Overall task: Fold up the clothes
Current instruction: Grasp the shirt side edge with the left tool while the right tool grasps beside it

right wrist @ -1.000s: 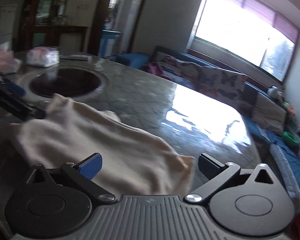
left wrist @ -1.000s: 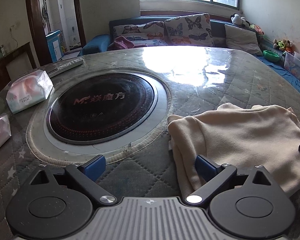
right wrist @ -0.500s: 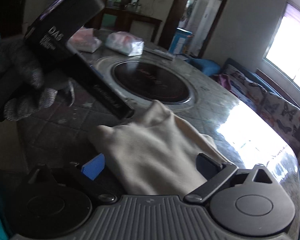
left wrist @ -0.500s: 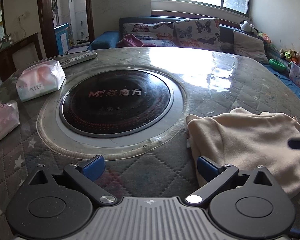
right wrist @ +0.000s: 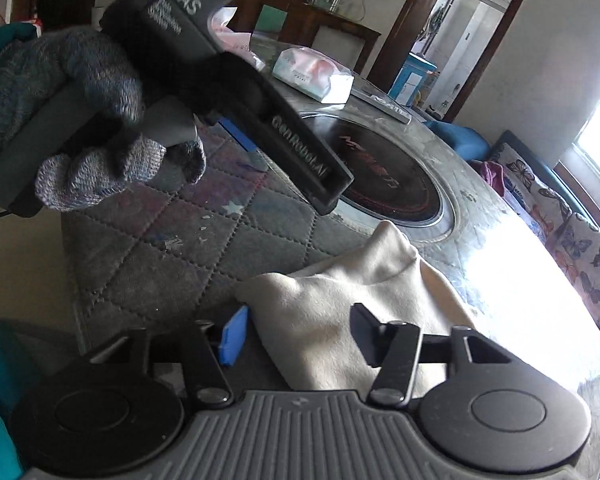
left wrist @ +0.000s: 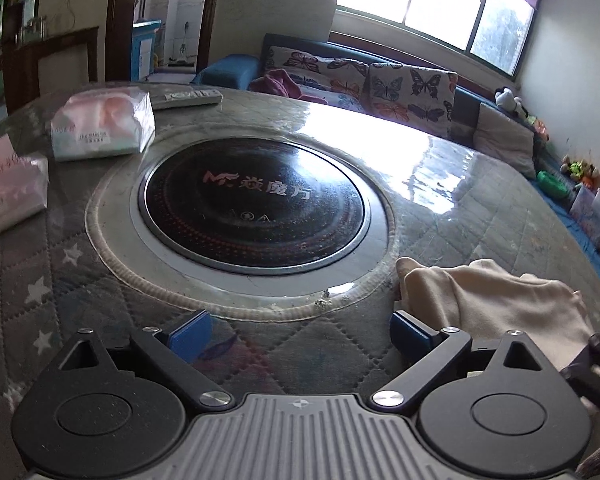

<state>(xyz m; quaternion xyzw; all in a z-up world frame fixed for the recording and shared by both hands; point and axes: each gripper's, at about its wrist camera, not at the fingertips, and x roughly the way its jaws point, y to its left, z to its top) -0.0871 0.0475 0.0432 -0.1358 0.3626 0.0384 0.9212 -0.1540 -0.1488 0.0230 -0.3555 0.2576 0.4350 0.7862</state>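
Right wrist view: the right gripper hangs over the near end of a cream sweater; its jaws are closing, the cloth lies between them, and the pads do not yet seem to press it.
Left wrist view: the left gripper has its fingers spread wide over the bare quilted table cover; nothing is between them, and its right finger sits just beside the sweater's edge.
Left hand: a grey knit glove wraps the left gripper's handle, held above the table.
Sweater, place: on the round table, at the near right edge, just beside the rim of the built-in induction cooktop.
Sweater, lie: already bunched into a compact, doubled bundle, not spread flat; its long axis seems to run from the near edge toward the cooktop, with a peaked corner, perhaps the collar, pointing at the cooktop rim.
Progress: judged mid-task; at least one fold looks done, but the edges are uneven and rumpled.
Left to do: probably grip this end, carry it over for another fold, then square and smooth the bundle.
Elsewhere: two tissue packs and a remote control lie at the far left edge, well apart from the sweater.
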